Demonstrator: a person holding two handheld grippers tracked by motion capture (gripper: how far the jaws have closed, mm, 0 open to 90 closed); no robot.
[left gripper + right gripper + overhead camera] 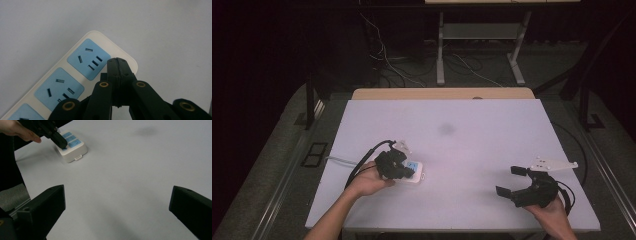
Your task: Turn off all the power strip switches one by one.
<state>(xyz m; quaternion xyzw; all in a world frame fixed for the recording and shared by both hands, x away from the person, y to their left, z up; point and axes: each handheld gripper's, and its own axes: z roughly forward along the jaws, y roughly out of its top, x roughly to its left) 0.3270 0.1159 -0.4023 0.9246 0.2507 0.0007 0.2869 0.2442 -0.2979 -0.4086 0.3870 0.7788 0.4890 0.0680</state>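
From the high view I see my left gripper (399,167) in the lower left of the frame, resting over a white power strip (416,174) with pale blue socket faces that lies on the white table (472,135). In the left gripper view the jaws are pressed together with nothing between them, their joined tips sitting over the strip near its rounded end corner, just beside the outermost blue socket (88,59); whether the tips touch the plastic I cannot tell. A second blue socket (59,88) sits further along the strip toward the lower left of that view.

My right gripper (513,182) is in the lower right of the high view, well apart from the strip, held just above the bare table. Its jaws stand wide apart and hold nothing, rising at either bottom corner of the right gripper view. In that view's upper left I see the power strip (75,151) with the left gripper (61,143) on top of it.
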